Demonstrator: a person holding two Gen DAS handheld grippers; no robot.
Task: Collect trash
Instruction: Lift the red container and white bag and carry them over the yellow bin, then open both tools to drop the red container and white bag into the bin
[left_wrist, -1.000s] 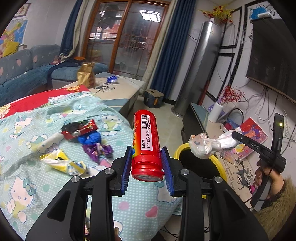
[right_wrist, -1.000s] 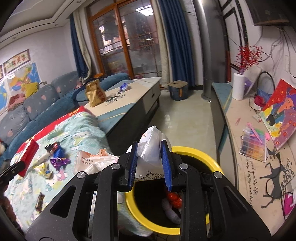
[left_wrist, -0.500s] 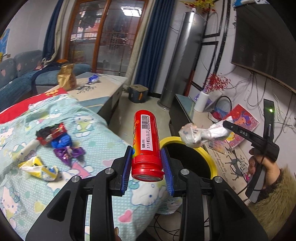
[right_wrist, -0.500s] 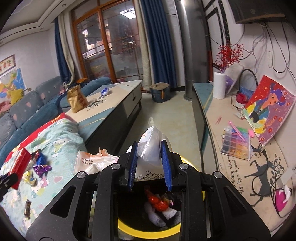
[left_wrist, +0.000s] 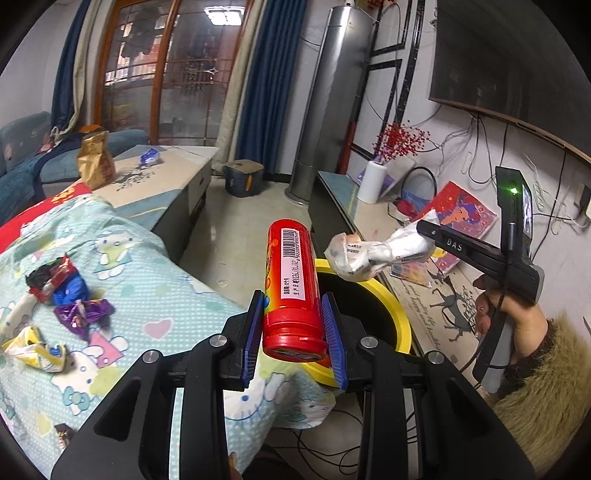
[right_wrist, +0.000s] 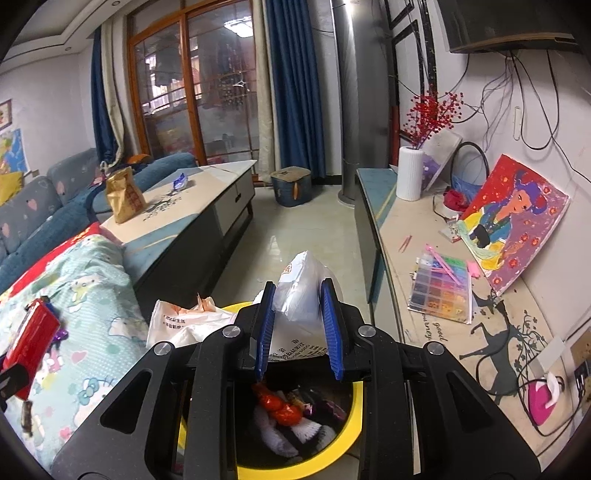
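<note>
Bin now sits right under right claw, clamped on white bag; left claw, clamped on red tube, has closed in. Both loads look drop-ready.

Red tube with a white barcode label, yellow-rimmed bin that's black inside, mint blanket covered in cartoon cats and pastel hearts. Purple, blue and yellow wrappers on it. Blue pads on black grippers.
</note>
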